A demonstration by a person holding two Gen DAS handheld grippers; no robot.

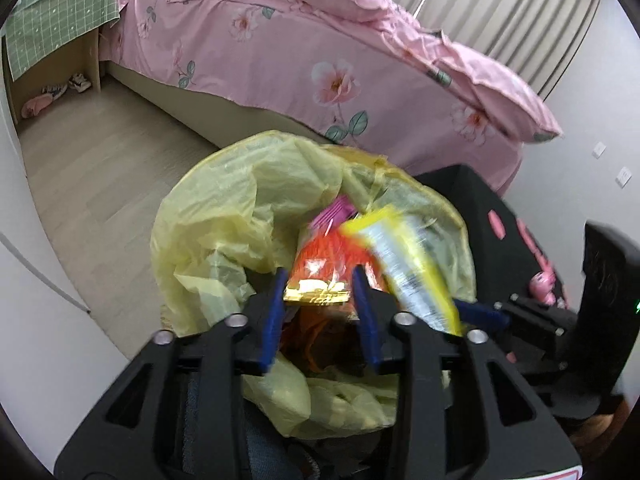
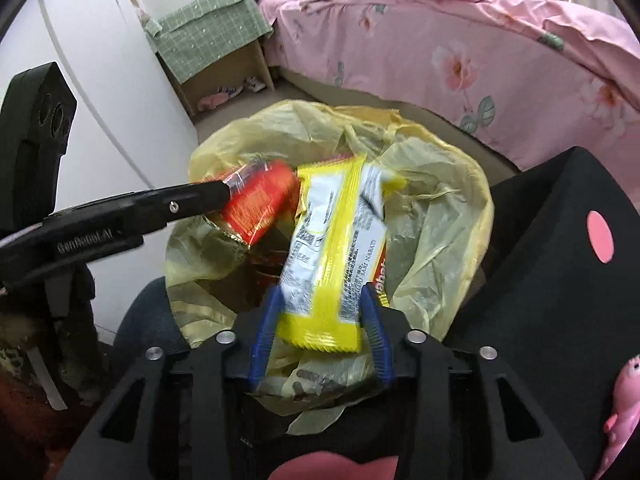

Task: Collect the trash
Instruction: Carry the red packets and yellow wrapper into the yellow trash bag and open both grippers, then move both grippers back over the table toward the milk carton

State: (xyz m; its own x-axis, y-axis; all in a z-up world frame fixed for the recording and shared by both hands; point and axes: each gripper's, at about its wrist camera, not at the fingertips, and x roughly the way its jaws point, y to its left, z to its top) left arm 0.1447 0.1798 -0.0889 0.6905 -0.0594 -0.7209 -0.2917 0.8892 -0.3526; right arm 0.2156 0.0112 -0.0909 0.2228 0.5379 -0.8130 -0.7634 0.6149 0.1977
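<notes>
Left gripper (image 1: 320, 280) jaws gripping orange wrapper (image 1: 320, 268), right gripper (image 2: 322, 304) jaws seemingly pinching yellow wrapper (image 2: 336, 248), over yellow bag (image 2: 432, 216)

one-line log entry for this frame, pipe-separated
phase: drop-off | left gripper: shut on orange wrapper | right gripper: shut on yellow wrapper | both over open yellow bin bag | not released

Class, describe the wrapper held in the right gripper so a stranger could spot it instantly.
Beside the pink bed stands a bin lined with a yellow bag. Over its mouth, the right gripper holds a long yellow wrapper. Its white printed panel distinguishes it from the red wrapper alongside.
</notes>
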